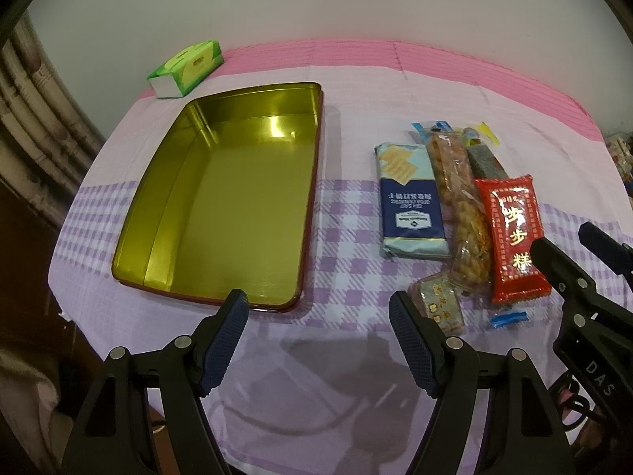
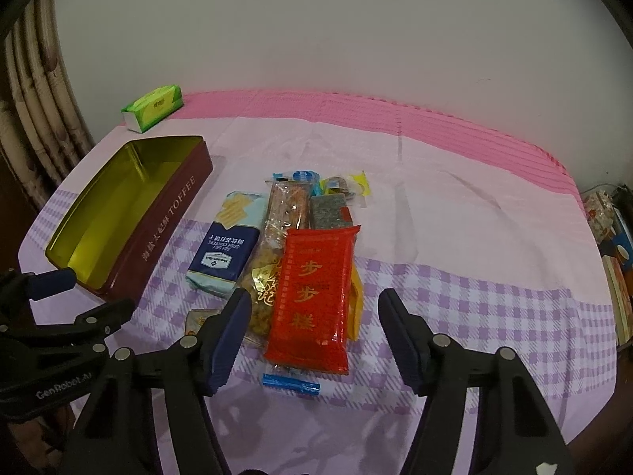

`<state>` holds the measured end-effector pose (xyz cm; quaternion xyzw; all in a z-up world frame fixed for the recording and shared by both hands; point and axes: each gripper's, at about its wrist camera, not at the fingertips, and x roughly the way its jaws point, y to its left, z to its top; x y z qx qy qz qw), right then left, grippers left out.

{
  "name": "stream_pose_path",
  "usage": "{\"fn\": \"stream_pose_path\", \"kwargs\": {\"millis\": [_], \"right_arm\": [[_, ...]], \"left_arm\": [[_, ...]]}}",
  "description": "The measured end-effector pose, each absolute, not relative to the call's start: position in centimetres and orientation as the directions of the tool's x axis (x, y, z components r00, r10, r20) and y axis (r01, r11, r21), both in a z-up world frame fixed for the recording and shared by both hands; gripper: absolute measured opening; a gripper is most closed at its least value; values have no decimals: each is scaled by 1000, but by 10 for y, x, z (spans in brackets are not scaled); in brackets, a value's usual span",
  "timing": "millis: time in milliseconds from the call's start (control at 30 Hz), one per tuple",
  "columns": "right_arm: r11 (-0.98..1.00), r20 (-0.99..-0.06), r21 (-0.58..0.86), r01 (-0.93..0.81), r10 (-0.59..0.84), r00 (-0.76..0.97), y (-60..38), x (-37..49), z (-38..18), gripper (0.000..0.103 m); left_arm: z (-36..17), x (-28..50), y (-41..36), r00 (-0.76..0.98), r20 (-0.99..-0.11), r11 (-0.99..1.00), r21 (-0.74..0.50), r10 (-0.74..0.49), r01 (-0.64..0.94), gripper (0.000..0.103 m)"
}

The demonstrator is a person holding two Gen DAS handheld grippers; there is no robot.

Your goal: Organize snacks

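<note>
The maroon tin (image 2: 158,213), lettered TOFFEE, lies open with nothing in its gold interior. Right of it sit the snacks: a red packet (image 2: 312,297) with gold Chinese characters and a blue soda-cracker pack (image 2: 221,257). Left gripper (image 1: 318,340) and right gripper (image 2: 314,336) gape, holding nothing

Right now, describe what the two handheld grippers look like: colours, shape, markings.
Both are matte black plastic two-finger grippers. The left gripper and right gripper each have angular, triangulated finger arms joined by round silver pivot pins, and dark blue ribbed pads on the inner faces. White lettering marks the bodies: "GenRobot.AI" on the left, "DAS" on the right. No sleeves or hands are clearly visible.
</note>
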<state>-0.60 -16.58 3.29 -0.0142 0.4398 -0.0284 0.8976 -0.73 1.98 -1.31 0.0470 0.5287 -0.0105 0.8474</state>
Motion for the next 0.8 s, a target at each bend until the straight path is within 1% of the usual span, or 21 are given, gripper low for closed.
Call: {"fn": "stream_pose_path", "kwargs": {"millis": [133, 367, 667, 800], "right_arm": [[998, -797, -51, 29, -58, 602, -164, -1, 29, 59], [998, -818, -58, 20, -59, 573, -163, 9, 21, 56], [994, -842, -103, 25, -101, 530, -160, 29, 4, 55], [993, -850, -118, 29, -116, 513, -160, 36, -4, 52]], "left_arm": [[-13, -3, 30, 442, -896, 998, 63, 43, 31, 74], [-15, 4, 48, 433, -900, 999, 51, 53, -18, 74], [-19, 7, 46, 430, -902, 999, 55, 50, -1, 74], [-21, 7, 42, 426, -904, 998, 57, 47, 10, 74]]}}
